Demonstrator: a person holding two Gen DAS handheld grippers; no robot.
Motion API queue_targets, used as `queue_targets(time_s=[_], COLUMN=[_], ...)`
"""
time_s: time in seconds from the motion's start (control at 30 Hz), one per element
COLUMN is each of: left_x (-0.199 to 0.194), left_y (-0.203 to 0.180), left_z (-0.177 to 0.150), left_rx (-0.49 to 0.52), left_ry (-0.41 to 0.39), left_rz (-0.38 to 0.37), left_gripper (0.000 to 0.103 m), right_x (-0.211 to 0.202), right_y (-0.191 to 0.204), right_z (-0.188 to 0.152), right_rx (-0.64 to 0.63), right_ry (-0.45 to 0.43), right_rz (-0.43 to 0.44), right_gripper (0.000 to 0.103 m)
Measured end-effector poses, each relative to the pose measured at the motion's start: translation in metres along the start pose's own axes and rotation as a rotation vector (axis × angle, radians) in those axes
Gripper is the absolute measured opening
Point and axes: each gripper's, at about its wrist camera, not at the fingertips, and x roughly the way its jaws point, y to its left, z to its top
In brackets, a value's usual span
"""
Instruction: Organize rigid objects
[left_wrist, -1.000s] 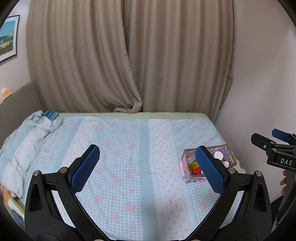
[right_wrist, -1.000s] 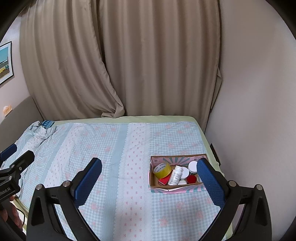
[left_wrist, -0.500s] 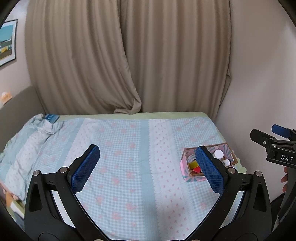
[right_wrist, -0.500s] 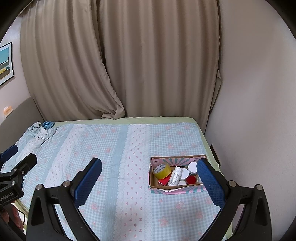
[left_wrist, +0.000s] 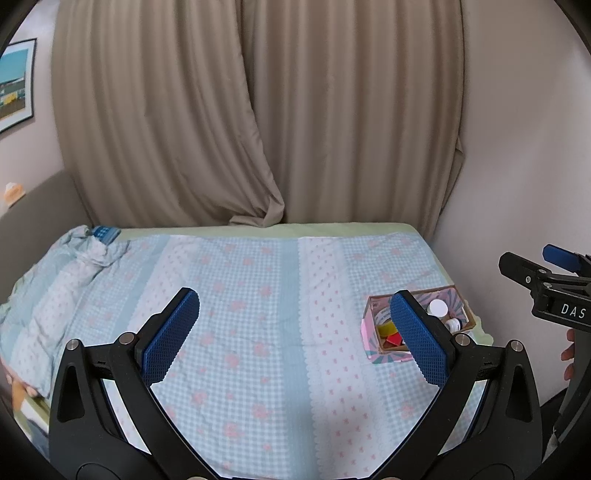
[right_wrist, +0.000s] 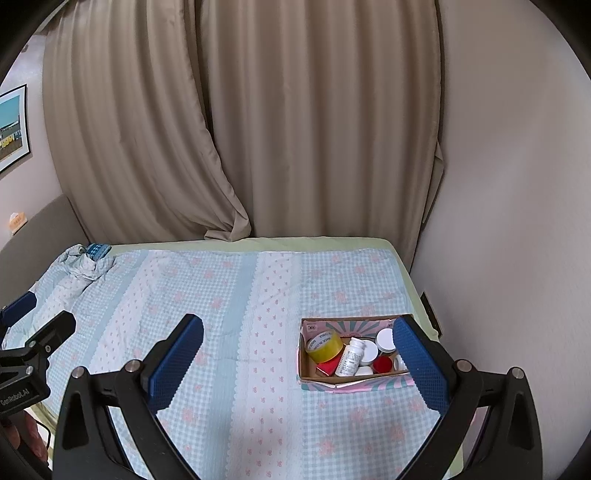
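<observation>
**A:** Where do we stand? Our left gripper (left_wrist: 295, 332) has its blue-padded jaws spread wide with nothing between them, and our right gripper (right_wrist: 297, 363) is just as released and empty. Both hover above the blue-and-white checked bedspread with pink flowers (right_wrist: 221, 295).

**B:** Then we judge the gathering mostly done. The small pink-and-teal cardboard box (right_wrist: 332, 384) sits near the right edge of the bed, close to the wall, and it already holds the rigid items: a yellow roll of tape (right_wrist: 325, 345), a white plastic pill bottle with a printed label (right_wrist: 351, 356) lying tilted, a white-lidded round jar (right_wrist: 385, 339), a red round cap (right_wrist: 382, 364) and a small red block (right_wrist: 327, 367).

**A:** From the left wrist view we see the same box (left_wrist: 373, 345), partly hidden behind our right-hand pad, with the tape and something red showing inside.

**B:** Is anything left loose? We see no stray jars or bottles on the open cloth. Only a small blue patterned object (right_wrist: 96, 251) rests on the crumpled bedding at the far left corner; we cannot tell what it is, or whether it belongs to the job.

**A:** So what remains, in our judgement, is little: perhaps straightening the jumbled contents, or fetching that far item.
</observation>
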Motion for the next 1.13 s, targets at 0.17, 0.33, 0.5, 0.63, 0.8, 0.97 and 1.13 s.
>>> queue_targets(time_s=[0.17,0.33,0.5,0.63,0.8,0.97,1.13], left_x=[0.002,0.003,0.005,0.003,0.002,0.009,0.013], left_y=[0.000,-0.001,-0.006,-0.011,-0.010,-0.004,-0.002], left_z=[0.000,0.001,0.001,0.001,0.003,0.002,0.001], left_rx=[-0.001,-0.008,0.024,0.036,0.014,-0.019,-0.018], left_ry=[0.000,-0.006,-0.027,-0.055,-0.074,-0.053,-0.052], left_rz=[0.005,-0.003,0.040,0.054,0.046,0.028,0.027], left_gripper=[0.103,0.103,0.103,0.103,0.103,0.103,0.103], right_x=[0.003,0.003,0.005,0.005,0.006,0.006,0.009], right_y=[-0.001,-0.002,-0.004,-0.005,-0.005,-0.006,-0.006], right_z=[0.002,0.002,0.004,0.003,0.004,0.003,0.003], right_rx=[-0.004,-0.005,-0.002,0.001,0.002,0.002,0.004], right_ry=[-0.003,-0.006,-0.007,-0.008,-0.012,-0.012,-0.009], right_rz=[0.007,0.008,0.002,-0.002,-0.003,-0.003,-0.005], right_gripper=[0.102,0.102,0.102,0.102,0.102,0.102,0.102])
